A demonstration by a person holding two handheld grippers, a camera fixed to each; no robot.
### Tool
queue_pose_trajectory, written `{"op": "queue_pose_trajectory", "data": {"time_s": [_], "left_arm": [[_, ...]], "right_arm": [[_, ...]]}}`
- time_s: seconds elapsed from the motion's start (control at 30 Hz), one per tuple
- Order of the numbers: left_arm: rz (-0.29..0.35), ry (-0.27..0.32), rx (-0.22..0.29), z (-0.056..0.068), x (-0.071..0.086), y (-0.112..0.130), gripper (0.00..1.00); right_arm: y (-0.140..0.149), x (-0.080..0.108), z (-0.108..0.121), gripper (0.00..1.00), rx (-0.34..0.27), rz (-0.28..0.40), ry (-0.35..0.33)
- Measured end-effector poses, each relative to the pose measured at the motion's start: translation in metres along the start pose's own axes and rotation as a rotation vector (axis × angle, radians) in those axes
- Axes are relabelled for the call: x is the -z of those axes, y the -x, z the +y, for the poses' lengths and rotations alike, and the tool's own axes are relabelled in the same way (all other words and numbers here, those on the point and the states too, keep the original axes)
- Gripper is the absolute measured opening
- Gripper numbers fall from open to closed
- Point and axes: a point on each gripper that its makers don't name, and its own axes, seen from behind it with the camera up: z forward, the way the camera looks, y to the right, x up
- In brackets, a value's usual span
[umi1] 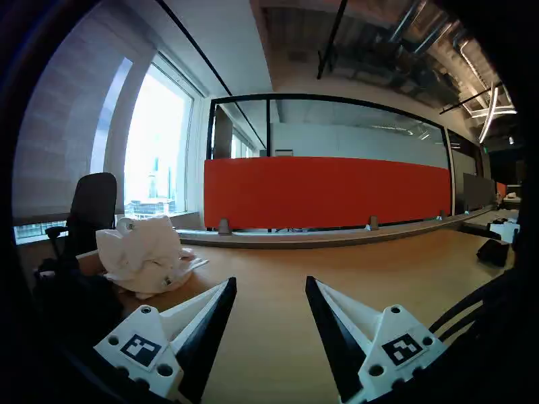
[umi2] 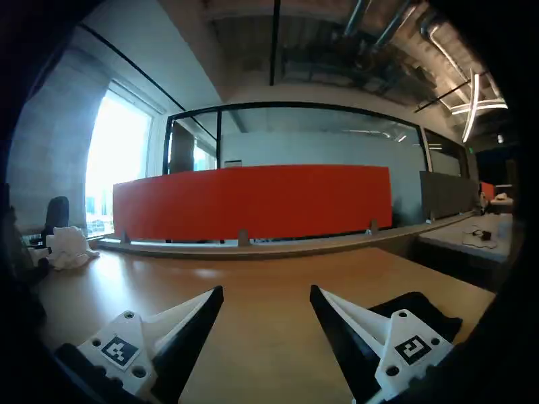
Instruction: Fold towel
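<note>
A crumpled white towel [umi1: 145, 254] lies in a heap on the wooden table [umi1: 283, 269], ahead and to the left of my left gripper [umi1: 269, 286]. That gripper is open, low over the table, with nothing between its fingers. In the right gripper view the same towel [umi2: 67, 248] is small and far off at the left end of the table [umi2: 269, 283]. My right gripper [umi2: 266, 293] is also open and empty, close above the wood.
An orange divider panel [umi1: 327, 190] runs along the table's far edge. A black office chair [umi1: 91, 209] stands behind the towel by the window. A dark object [umi1: 493, 252] lies at the right; a black flat thing [umi2: 431, 315] lies beside my right finger.
</note>
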Motion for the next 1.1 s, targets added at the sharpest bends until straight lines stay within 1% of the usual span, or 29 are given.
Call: {"op": "queue_pose_trajectory", "data": {"time_s": [0.3, 0.5, 1.1], "left_arm": [[0.0, 0.0, 0.0, 0.0, 0.0004, 0.0001, 0.75], [0.0, 0.0, 0.0, 0.0002, 0.0002, 0.0, 0.75], [0.0, 0.0, 0.0, -0.0003, -0.0004, 0.0004, 0.75]], "right_arm": [[0.0027, 0.0016, -0.0082, 1.0, 0.041, 0.0, -0.01], [0.0023, 0.0024, -0.0089, 1.0, 0.043, 0.001, -0.001], [0.0023, 0.0022, -0.0082, 1.0, 0.043, -0.001, -0.003]]}}
